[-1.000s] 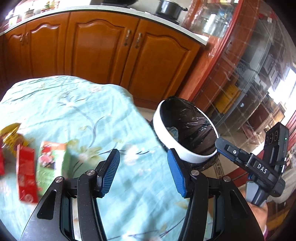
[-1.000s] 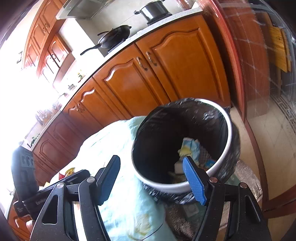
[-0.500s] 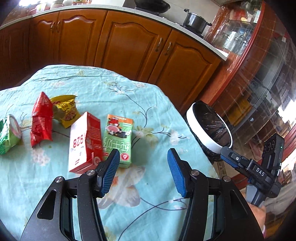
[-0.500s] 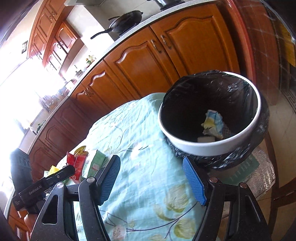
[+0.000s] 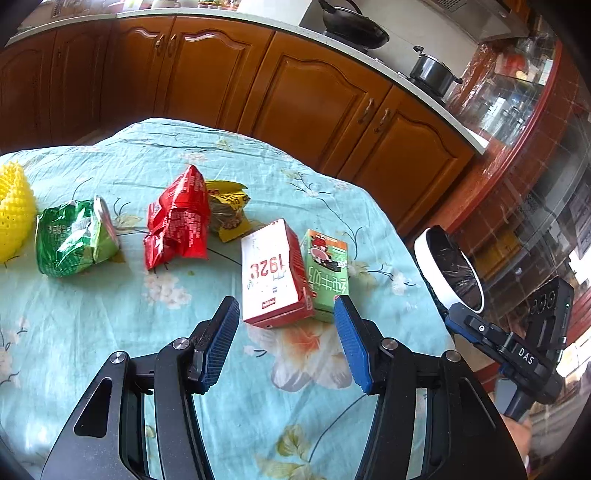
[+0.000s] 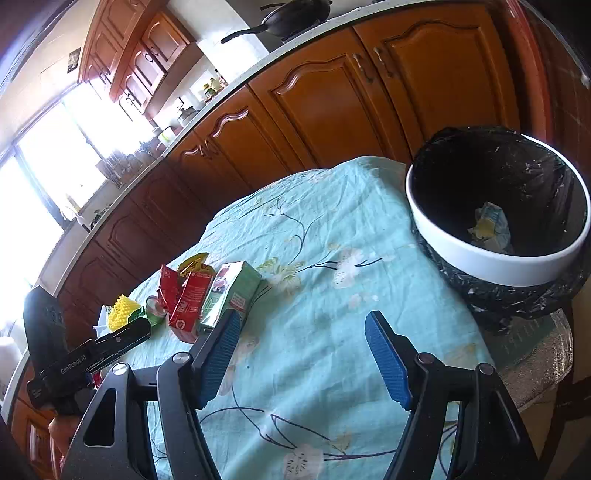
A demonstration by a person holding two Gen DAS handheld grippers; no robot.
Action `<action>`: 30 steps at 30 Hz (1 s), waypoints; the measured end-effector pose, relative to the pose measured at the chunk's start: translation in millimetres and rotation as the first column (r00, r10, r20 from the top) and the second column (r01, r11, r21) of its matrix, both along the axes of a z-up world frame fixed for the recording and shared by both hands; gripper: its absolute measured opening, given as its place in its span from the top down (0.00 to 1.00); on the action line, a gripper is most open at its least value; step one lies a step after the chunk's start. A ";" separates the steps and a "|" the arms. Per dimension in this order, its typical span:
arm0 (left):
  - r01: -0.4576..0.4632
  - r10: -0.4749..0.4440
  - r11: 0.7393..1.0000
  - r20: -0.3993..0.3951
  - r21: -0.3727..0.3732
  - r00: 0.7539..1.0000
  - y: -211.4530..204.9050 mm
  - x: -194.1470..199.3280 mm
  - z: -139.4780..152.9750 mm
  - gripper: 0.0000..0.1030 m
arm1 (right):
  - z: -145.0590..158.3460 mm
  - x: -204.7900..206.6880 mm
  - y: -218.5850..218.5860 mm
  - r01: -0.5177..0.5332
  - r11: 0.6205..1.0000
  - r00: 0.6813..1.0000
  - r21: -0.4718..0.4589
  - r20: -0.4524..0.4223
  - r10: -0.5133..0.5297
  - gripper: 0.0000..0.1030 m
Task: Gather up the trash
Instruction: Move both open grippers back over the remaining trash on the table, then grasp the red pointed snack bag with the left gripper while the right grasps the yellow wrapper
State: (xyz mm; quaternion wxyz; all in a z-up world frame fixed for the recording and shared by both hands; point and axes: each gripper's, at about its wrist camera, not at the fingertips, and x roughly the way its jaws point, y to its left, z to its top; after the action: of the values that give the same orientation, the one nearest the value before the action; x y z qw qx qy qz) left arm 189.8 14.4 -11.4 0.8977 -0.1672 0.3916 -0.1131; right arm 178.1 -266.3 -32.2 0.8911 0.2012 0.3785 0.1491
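Note:
A red and white carton and a green carton lie side by side on the teal floral tablecloth. My left gripper is open and empty, just short of the two cartons. Further left lie a red wrapper, a yellow wrapper and a green packet. My right gripper is open and empty above the cloth, with the cartons to its left. The white bin with a black liner stands at the table's right edge, with crumpled trash inside.
A yellow spiky object lies at the far left of the table. Wooden kitchen cabinets run behind the table, with a pan and a pot on the counter. The bin shows beyond the table's right edge.
Both grippers have swung left, away from the bin and toward the trash on the table. The left gripper has come closer to the two cartons. Both stay open.

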 end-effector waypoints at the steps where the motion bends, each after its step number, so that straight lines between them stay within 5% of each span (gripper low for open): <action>1: -0.008 0.008 1.000 -0.002 -0.002 1.000 3.7 -0.1 -1.0 0.48 | 0.5 1.4 4.3 -0.009 1.000 1.000 -0.001 0.000 0.009 0.30; 10: -0.060 0.060 0.998 -0.021 0.000 0.998 31.1 3.5 -8.1 0.44 | 6.8 20.2 50.5 -0.132 0.991 0.991 -0.030 -0.006 0.131 0.30; 14: -0.082 0.083 0.996 -0.009 0.021 0.997 41.3 8.8 -5.0 0.36 | 12.6 30.9 72.1 -0.191 0.981 0.982 -0.048 0.006 0.191 0.15; 22: -0.089 0.089 0.992 0.005 0.088 0.996 53.5 32.2 -2.1 0.33 | 25.7 62.9 116.8 -0.281 0.954 0.958 -0.106 0.027 0.285 0.14; 30: -0.086 0.086 0.989 0.003 0.123 0.996 59.2 61.9 -9.9 0.33 | 15.2 117.3 150.3 -0.357 0.933 0.934 -0.055 -0.032 0.356 0.15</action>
State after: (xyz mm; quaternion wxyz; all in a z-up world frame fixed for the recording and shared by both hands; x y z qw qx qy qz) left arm 251.7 73.5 -21.3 0.9099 -0.1284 0.3914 -0.0496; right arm 295.4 -116.0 -17.0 0.8509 0.1041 0.4223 0.2945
